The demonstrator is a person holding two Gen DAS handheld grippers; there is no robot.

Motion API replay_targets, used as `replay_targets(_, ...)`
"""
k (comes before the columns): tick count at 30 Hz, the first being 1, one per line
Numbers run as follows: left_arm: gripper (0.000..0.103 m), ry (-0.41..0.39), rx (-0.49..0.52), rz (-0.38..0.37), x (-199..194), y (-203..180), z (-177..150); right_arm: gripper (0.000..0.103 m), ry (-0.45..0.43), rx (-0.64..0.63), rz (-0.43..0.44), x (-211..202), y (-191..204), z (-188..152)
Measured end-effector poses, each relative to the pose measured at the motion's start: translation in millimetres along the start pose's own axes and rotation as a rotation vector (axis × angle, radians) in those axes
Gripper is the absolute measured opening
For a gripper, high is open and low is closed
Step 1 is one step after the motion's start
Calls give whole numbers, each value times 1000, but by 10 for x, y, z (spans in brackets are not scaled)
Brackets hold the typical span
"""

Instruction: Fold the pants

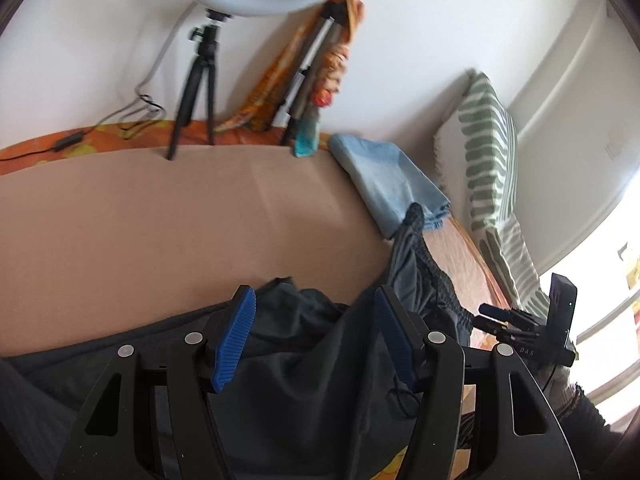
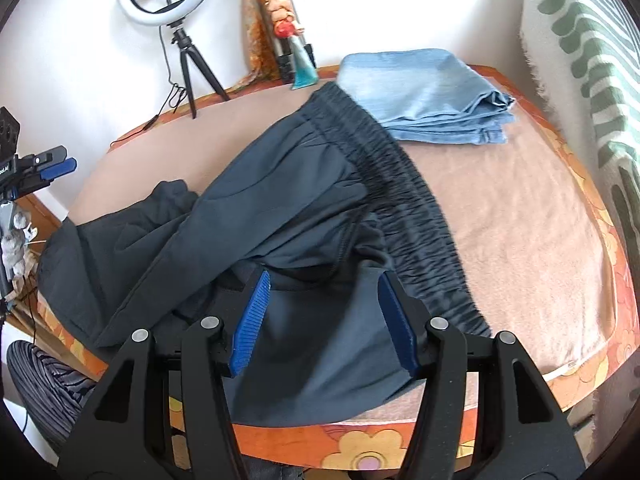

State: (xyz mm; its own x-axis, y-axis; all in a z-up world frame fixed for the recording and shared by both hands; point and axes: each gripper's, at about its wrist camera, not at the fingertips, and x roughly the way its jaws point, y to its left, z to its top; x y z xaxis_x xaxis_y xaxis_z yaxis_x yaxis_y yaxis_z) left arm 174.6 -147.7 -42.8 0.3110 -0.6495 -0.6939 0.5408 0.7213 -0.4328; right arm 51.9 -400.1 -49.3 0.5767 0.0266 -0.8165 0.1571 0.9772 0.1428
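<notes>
Dark grey pants (image 2: 288, 184) lie crumpled on the tan blanket (image 2: 512, 216), with the gathered elastic waistband (image 2: 400, 176) running from the far middle toward the near right. My right gripper (image 2: 324, 280) is open just above the near part of the pants, holding nothing. My left gripper (image 1: 314, 296) is open over the pants (image 1: 304, 360) at the table's near left edge, holding nothing. The right gripper also shows in the left wrist view (image 1: 496, 318), and the left gripper shows at the left of the right wrist view (image 2: 60, 168).
Folded light blue jeans (image 2: 428, 96) lie at the far right of the blanket. A ring light on a black tripod (image 2: 184, 48) and a second tripod (image 2: 288, 40) stand at the back. A green-striped cushion (image 2: 584, 60) leans at the right. The table edge has an orange floral cloth (image 2: 360, 444).
</notes>
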Motion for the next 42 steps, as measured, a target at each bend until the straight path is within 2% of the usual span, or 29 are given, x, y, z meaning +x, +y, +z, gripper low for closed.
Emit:
replay_targets(7,61,131,84,-90,924,-601,74,60,21,115,-30,7,-480,-132)
replay_targets(11,61,167,112,-62,1343,-747,143,60,9,201,-9,-40,-767,-209)
replay_targets(17,61,196,62,-64,1747,-729,167,60,2,266,21,-81,-1005,-320)
replay_targets(19,59,193,73,-80,1798,-766,150,60,4,275,29,-77,-1042,-340)
replay_targets(20,53,182,80,-91,1817,-805,142,60,4,279,35,-80,-1058,-348)
replay_targets(21,37,170,89,-104,1835,-843,138,60,4,284,44,-82,-1068,-354)
replay_targets(22,25,162,98,-120,1840,-878,132,60,4,287,54,-82,-1075,-355)
replay_targets(23,5,156,106,-125,1868,-926,131,60,3,290,59,-85,-1078,-355)
replay_targets(24,2,147,117,-122,1880,-973,126,60,0,291,61,-87,-1073,-351)
replay_targets(27,2,119,192,-132,1845,-1179,98,60,-9,294,66,-101,-1063,-338)
replay_targets(31,1,109,286,-188,1637,-1529,-24,60,-32,326,93,-167,-1126,-333)
replay_targets(36,1,134,500,-203,1447,-2028,-420,60,-77,418,132,-290,-1349,-346)
replay_targets(38,1,162,543,-216,1466,-2140,-572,60,-79,444,155,-296,-1401,-352)
replay_targets(42,1,179,599,-189,1561,-2232,-759,60,-59,484,273,-193,-1398,-357)
